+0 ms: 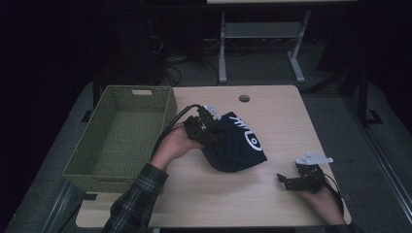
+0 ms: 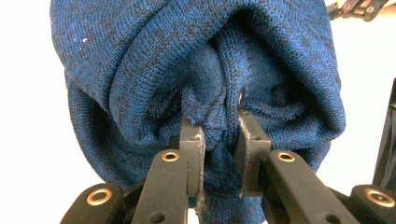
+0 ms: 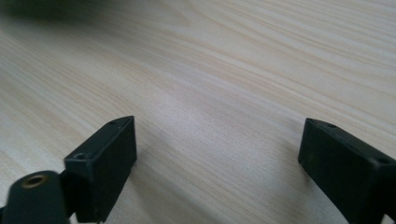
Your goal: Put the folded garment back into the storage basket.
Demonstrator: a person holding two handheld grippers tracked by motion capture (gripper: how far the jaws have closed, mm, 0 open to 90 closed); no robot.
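The left claw (image 1: 210, 127) has its jaws pinched tight on a bunched fold of the blue knit garment (image 1: 235, 143), right at the middle of the desk (image 1: 282, 111), just beside the green basket (image 1: 121, 133). From the left gripper view the knit (image 2: 196, 70) billows round the jaws, a wad of cloth squeezed between the two pads. Soft stuff, this: light, floppy, no stiffness at all, so it will sag and trail from wherever it is pinched. It won't slip much, the weave is rough, and nothing here can break. A thick gathered fold like this one looks the best hold; a single thin edge might pull free.

There's a white print on the cloth (image 1: 248, 135), some strokes and a ring shape, but crumpled, and I can't read it as letters.

Over at the near right corner, the right claw (image 1: 285, 180) rests low by the desk, jaws wide apart with nothing between them, bare wood (image 3: 210, 93) beneath in the right gripper view.

The basket is empty, so I'd guess the garment goes in there.
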